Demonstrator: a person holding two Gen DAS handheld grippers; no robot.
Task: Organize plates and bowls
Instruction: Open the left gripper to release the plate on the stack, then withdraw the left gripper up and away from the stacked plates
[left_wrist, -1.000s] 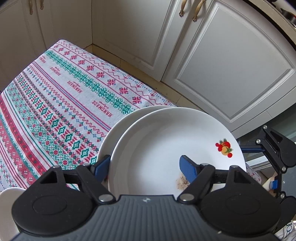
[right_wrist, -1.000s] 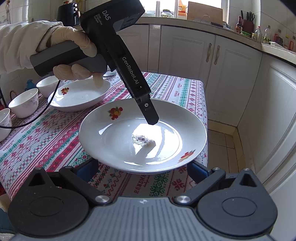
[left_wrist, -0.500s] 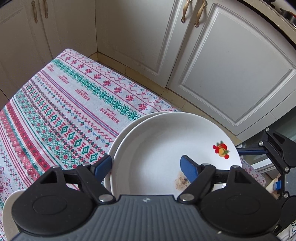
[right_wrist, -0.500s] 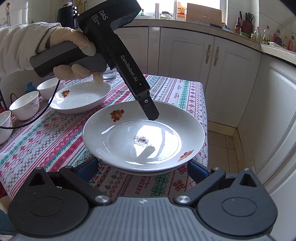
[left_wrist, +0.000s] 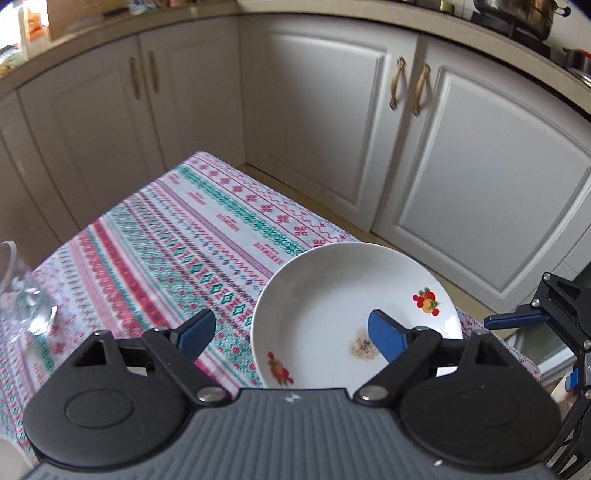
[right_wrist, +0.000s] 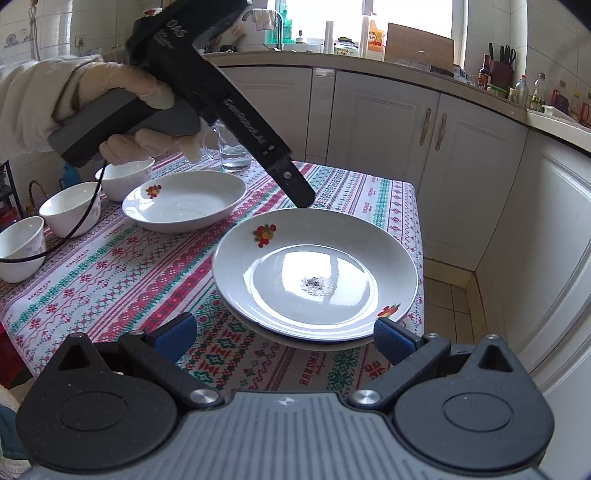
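Observation:
A white plate with fruit decals and a speck of crumbs (left_wrist: 343, 314) (right_wrist: 317, 273) sits stacked on another plate at the table's near corner. My left gripper (left_wrist: 291, 334) is open and raised above the plate's left rim; in the right wrist view its tip (right_wrist: 303, 195) hovers just above the plate's far edge. My right gripper (right_wrist: 284, 338) is open, its fingers on either side of the stack's near rim, not touching. A second white deep plate (right_wrist: 184, 201) lies further left. Three white bowls (right_wrist: 70, 208) stand beyond it.
A clear glass mug (right_wrist: 231, 155) (left_wrist: 22, 291) stands at the table's far side. The patterned tablecloth (left_wrist: 177, 236) covers the table. White kitchen cabinets (left_wrist: 461, 166) and tiled floor (right_wrist: 454, 306) lie beyond the table edge.
My left gripper has lifted up and back off the plate, its fingers free of the rim. The top plate has settled onto the lower one. The right gripper has barely moved.

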